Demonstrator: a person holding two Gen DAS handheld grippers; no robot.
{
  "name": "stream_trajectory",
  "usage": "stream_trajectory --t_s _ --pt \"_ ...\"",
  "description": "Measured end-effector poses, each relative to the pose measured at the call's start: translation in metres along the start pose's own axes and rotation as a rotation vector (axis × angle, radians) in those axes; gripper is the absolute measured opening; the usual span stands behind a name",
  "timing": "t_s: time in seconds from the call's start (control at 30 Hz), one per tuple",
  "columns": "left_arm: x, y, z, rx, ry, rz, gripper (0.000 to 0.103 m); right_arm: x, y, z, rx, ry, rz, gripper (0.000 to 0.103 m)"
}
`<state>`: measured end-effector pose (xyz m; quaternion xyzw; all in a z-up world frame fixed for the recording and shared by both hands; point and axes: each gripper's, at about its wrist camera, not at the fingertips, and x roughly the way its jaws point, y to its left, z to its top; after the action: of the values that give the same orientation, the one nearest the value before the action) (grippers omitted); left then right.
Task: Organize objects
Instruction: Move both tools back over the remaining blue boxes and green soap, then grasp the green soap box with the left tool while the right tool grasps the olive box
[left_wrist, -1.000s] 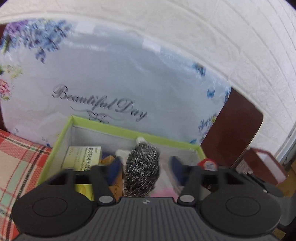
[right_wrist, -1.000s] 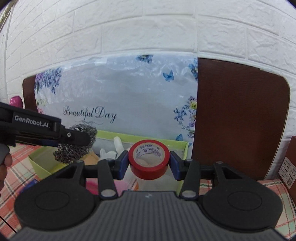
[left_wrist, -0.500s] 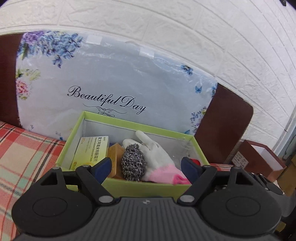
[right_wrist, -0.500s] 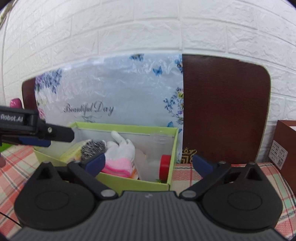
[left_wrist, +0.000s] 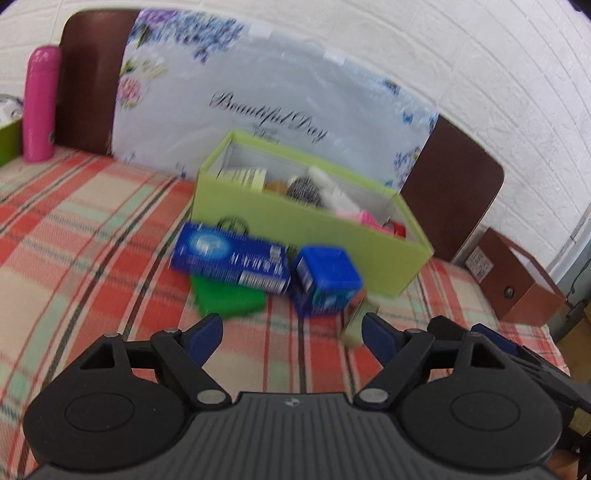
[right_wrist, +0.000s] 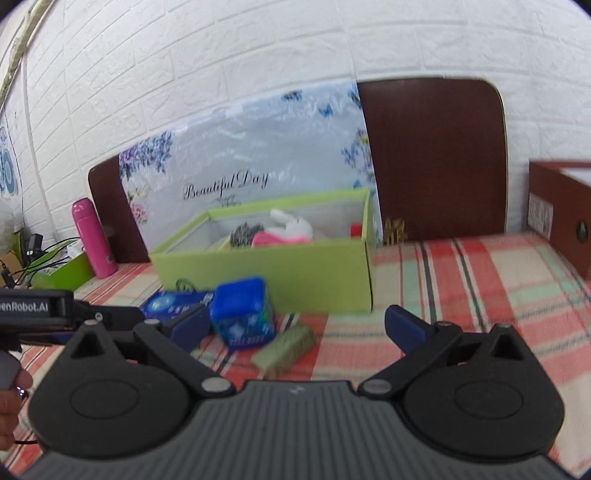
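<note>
A green open box stands on the plaid cloth and holds a steel scourer, a white and pink glove, a yellow carton and a red tape roll. In front of it lie a long blue box, a blue cube box, a green cloth and a greenish scrub pad. My left gripper is open and empty, short of these items. My right gripper is open and empty above the pad.
A pink flask stands at the far left by a brown headboard. A flowered plastic sheet leans behind the box. A brown carton sits at the right. Cables and a green tray lie far left.
Both grippers have let go, the left of the scourer and the right of the red tape, which now lie in the box. Both have pulled back and opened wide.
</note>
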<state>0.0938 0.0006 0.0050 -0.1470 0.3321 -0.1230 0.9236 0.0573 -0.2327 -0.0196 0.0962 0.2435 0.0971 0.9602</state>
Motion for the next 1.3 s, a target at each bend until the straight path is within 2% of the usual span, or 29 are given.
stream_trajectory --t_s 0.17,0.4,0.6,0.77,0.87,1.0,1.03,1.07,1.2,1.3 --pt "-0.002 0.009 -0.024 -0.024 0.048 0.036 0.085 -0.011 0.002 -0.027 -0.006 0.058 -0.030 0.103" --pt "0.004 0.019 -0.033 -0.039 0.043 0.099 0.085 -0.021 0.002 -0.054 0.007 0.122 -0.045 0.103" --pt "0.025 0.024 -0.022 -0.022 0.010 0.157 0.085 -0.027 0.004 -0.059 0.000 0.133 -0.056 0.103" --pt "0.047 0.015 -0.008 0.023 -0.028 0.162 0.085 -0.027 0.002 -0.060 0.002 0.139 -0.068 0.103" --pt "0.063 0.009 -0.002 0.054 -0.056 0.194 0.085 -0.026 0.001 -0.061 0.003 0.147 -0.074 0.103" --pt "0.089 0.013 0.007 0.047 -0.035 0.220 0.085 -0.026 0.002 -0.062 -0.002 0.155 -0.076 0.103" --pt "0.093 0.017 0.009 0.036 -0.025 0.213 0.082 -0.026 0.001 -0.062 -0.002 0.156 -0.076 0.103" --pt "0.095 0.021 0.010 0.022 -0.011 0.200 0.069 -0.026 0.001 -0.062 -0.002 0.157 -0.075 0.103" --pt "0.079 0.026 0.005 0.033 0.020 0.151 0.068 -0.023 0.000 -0.061 0.000 0.161 -0.068 0.103" --pt "0.055 0.027 -0.013 0.051 0.047 0.101 0.069 -0.014 0.002 -0.060 -0.006 0.172 -0.057 0.103"
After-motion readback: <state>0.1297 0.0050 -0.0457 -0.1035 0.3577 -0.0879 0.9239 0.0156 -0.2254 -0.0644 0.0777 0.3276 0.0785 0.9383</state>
